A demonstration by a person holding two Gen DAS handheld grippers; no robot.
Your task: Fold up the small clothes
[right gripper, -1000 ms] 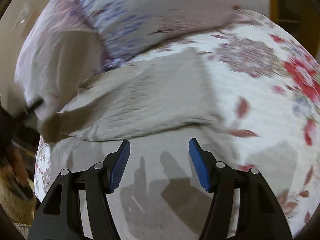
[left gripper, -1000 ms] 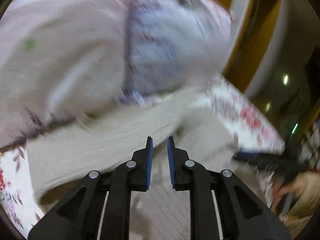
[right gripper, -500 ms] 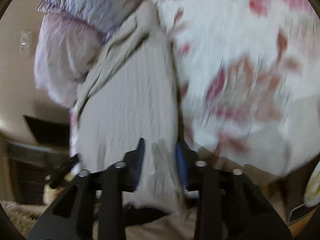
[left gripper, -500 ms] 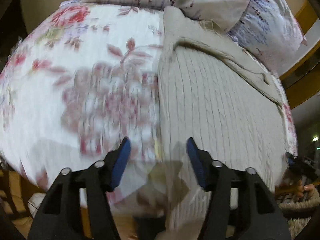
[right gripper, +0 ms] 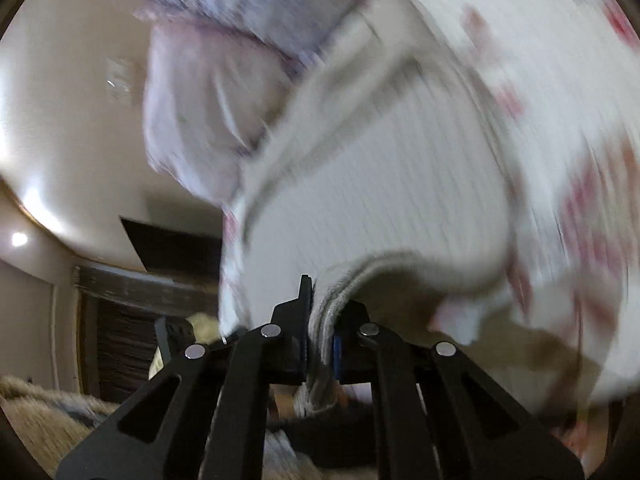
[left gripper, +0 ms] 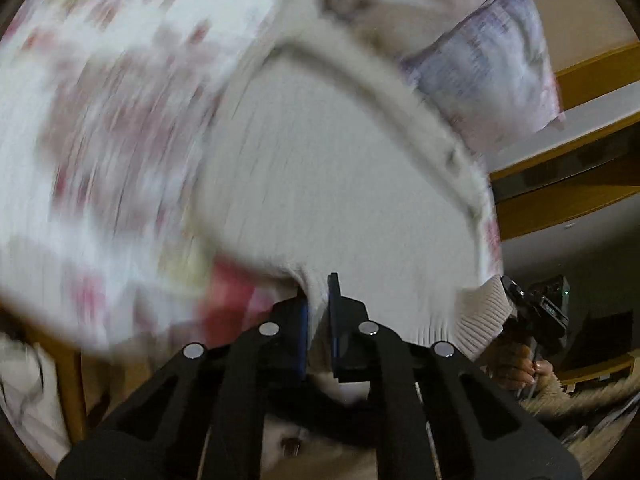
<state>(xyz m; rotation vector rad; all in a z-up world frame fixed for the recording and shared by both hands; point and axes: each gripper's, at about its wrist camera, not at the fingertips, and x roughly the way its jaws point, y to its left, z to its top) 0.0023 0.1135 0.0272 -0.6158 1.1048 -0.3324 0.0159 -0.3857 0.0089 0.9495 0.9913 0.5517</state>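
A cream ribbed knit sweater point(left gripper: 340, 184) lies on a bed with a floral sheet point(left gripper: 100, 120); both views are motion-blurred. My left gripper point(left gripper: 318, 312) is shut on the sweater's near hem, left corner. My right gripper point(right gripper: 322, 320) is shut on the hem's other corner, several knit layers bunched between its pads; it also shows at the right of the left wrist view point(left gripper: 532, 312). The sweater point(right gripper: 380, 184) runs away from me toward the pillows, its hem lifted off the sheet.
Two pale floral pillows point(left gripper: 488, 56) lie at the head of the bed, also in the right wrist view point(right gripper: 208, 92). A wooden frame point(left gripper: 568, 200) stands beyond the bed. The bed's near edge drops to the floor and a shaggy rug point(right gripper: 36, 412).
Both grippers dropped to the sweater's near hem and closed on it. The left was open half a second ago; now both hold the hem raised off the sheet.
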